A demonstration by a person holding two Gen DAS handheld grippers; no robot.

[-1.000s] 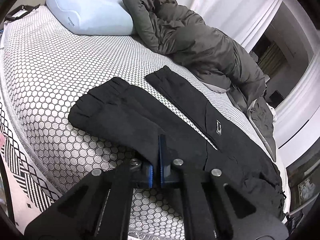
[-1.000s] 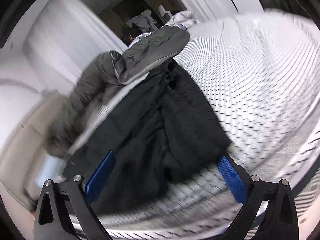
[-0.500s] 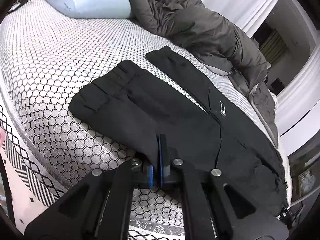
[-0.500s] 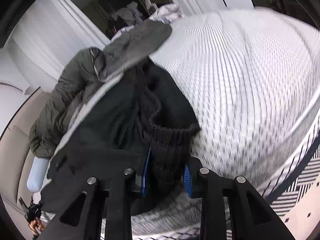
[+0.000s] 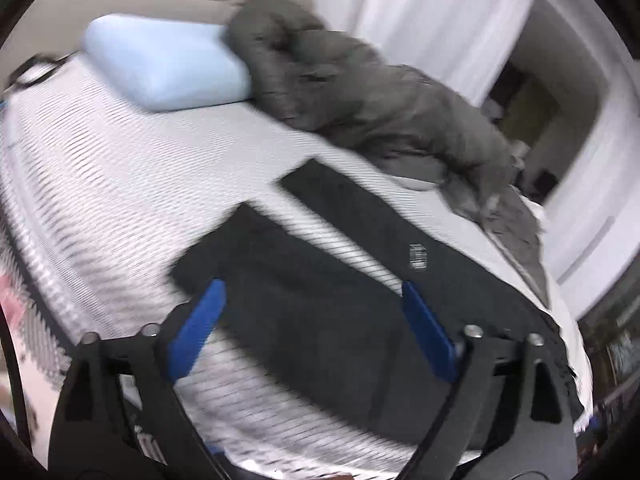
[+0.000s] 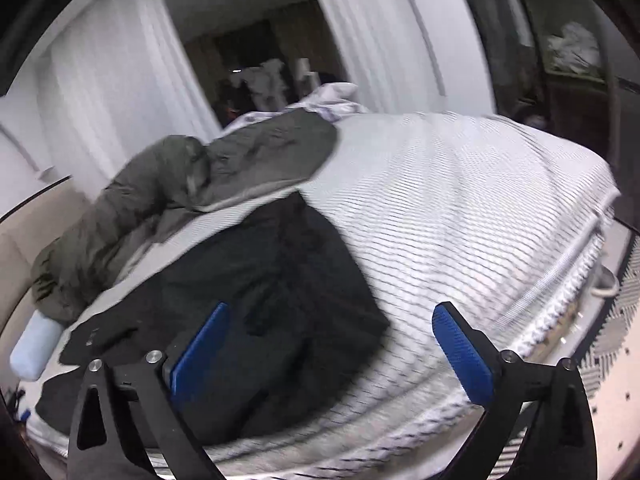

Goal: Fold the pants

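Black pants (image 5: 320,312) flat on bed (image 5: 120,168), legs apart. Left claw (image 5: 316,336) and right claw (image 6: 332,344) just spread wide, nothing between. Regrip hem and waistband edges evenly; fold without dragging.

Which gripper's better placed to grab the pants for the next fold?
Left, probably. The left gripper, jaws just opened with nothing clamped, frames the near leg of the pants. The right gripper, also just opened, straddles the waist edge, half over bare mattress.

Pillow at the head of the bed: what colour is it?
Pale blue, plain with no pattern. The pillow shows best in the left wrist view, lying beside the grey jacket.
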